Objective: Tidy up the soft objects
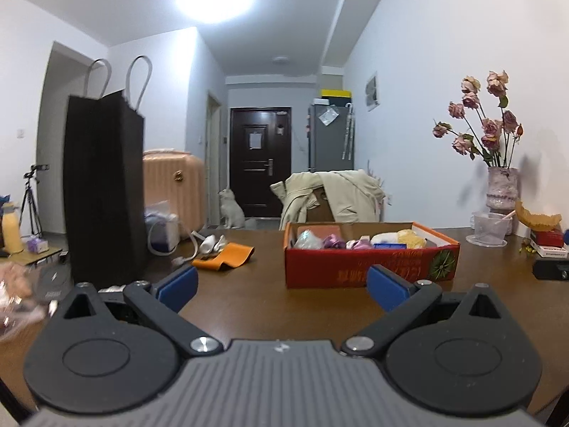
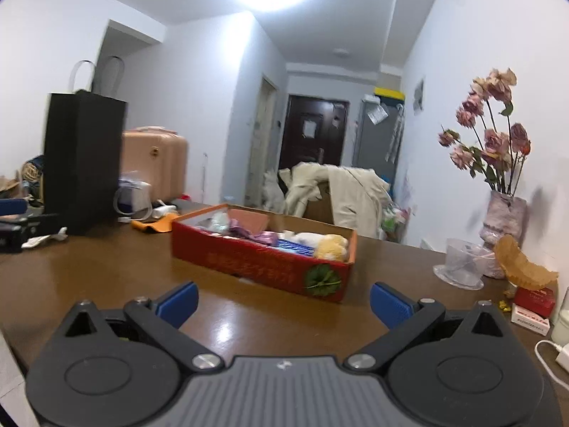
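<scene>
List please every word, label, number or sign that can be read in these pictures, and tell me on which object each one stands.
None can be read with confidence.
Red box: gold print on its front side, appearing upside down, too blurred to read.
Small red and white packs near the vase: printed lines, too small to read.
Paper on the dark door: no legible text.
Note on the grey fridge: too small to read.

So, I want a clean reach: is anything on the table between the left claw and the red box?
Nothing visible. Bare table lies between the open left claw and the red box; the orange cloth sits off to the left.
</scene>
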### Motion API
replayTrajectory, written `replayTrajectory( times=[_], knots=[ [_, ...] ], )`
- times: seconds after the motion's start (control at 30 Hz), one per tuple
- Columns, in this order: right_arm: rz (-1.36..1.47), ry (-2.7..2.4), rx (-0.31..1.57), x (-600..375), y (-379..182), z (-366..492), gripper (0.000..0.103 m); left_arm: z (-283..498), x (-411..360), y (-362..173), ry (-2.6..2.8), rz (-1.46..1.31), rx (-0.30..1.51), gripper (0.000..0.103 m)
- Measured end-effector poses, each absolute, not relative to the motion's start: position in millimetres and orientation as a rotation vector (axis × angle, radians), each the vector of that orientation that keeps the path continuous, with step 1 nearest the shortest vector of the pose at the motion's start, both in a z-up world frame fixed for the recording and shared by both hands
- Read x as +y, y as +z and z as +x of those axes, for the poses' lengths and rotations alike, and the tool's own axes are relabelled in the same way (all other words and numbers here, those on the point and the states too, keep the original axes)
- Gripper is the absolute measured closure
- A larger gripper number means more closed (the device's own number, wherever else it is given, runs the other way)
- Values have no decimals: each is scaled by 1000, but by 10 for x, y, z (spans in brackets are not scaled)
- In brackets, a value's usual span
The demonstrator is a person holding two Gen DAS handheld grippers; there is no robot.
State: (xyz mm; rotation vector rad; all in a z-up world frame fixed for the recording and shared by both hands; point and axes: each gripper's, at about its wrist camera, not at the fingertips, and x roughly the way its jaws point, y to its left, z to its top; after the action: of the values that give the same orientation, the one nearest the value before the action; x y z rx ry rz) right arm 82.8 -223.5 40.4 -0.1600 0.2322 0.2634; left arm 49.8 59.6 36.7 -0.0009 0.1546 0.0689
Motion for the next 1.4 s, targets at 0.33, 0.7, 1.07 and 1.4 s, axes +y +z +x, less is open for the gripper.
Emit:
replayTrajectory(
  times=[0.33, 0.7, 1.07, 1.4],
  knots=[
    [-39, 267, 241, -2147, 180, 684, 0, 431, 645, 284, 51, 3, 166, 0],
    [-8, 236, 215, -2218, 187, 677, 0, 431, 615, 301, 32, 18, 167, 0],
    [-7, 237, 222, -2216, 179, 685, 0, 426, 617, 312, 31, 23, 160, 0],
    [-4, 237, 225, -2210, 168, 698, 0, 420, 613, 333, 25, 27, 158, 0]
  ],
)
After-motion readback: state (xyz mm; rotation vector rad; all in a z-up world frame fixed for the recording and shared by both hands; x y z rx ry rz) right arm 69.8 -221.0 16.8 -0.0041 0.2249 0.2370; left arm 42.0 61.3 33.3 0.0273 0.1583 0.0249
